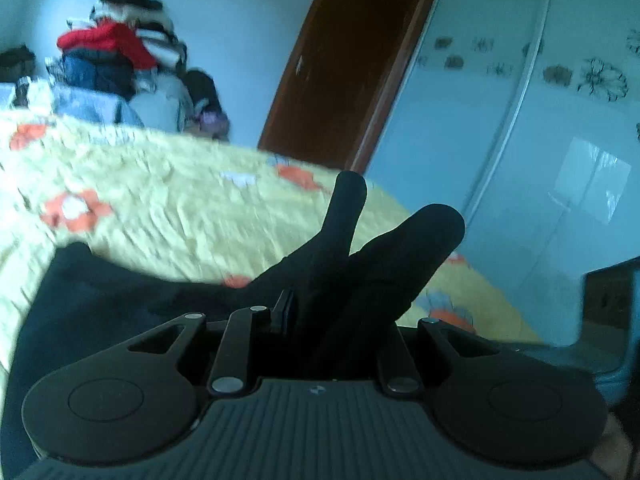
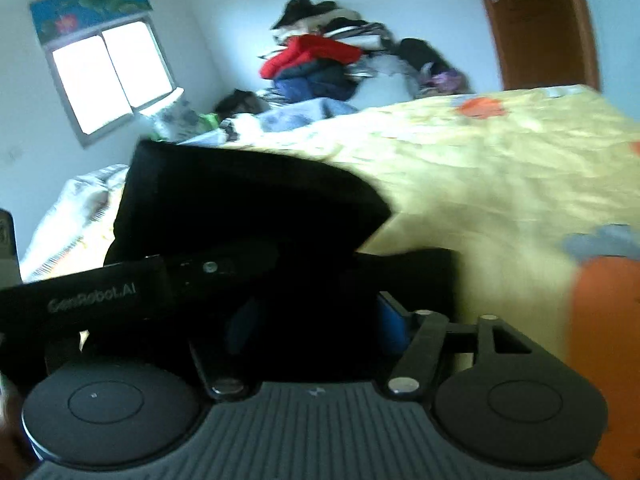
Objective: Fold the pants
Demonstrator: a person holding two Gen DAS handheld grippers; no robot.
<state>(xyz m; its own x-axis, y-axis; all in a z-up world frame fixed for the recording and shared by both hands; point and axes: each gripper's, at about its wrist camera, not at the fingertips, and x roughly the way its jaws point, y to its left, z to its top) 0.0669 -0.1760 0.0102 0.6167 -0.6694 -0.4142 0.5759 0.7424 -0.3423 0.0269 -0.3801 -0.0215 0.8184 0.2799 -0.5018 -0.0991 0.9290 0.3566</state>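
Pants [image 2: 248, 200], black, bunch across the bedspread [image 2: 480, 184]; axis unclear; both tools' jaw states unclear.

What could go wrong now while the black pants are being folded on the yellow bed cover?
1. The left tongs pinch only a bunched corner of the black pants; it may slip out.
2. In the right view the pants already lie doubled and uneven, so the fold may come out crooked.
3. The bed cover is wrinkled and could be dragged along.
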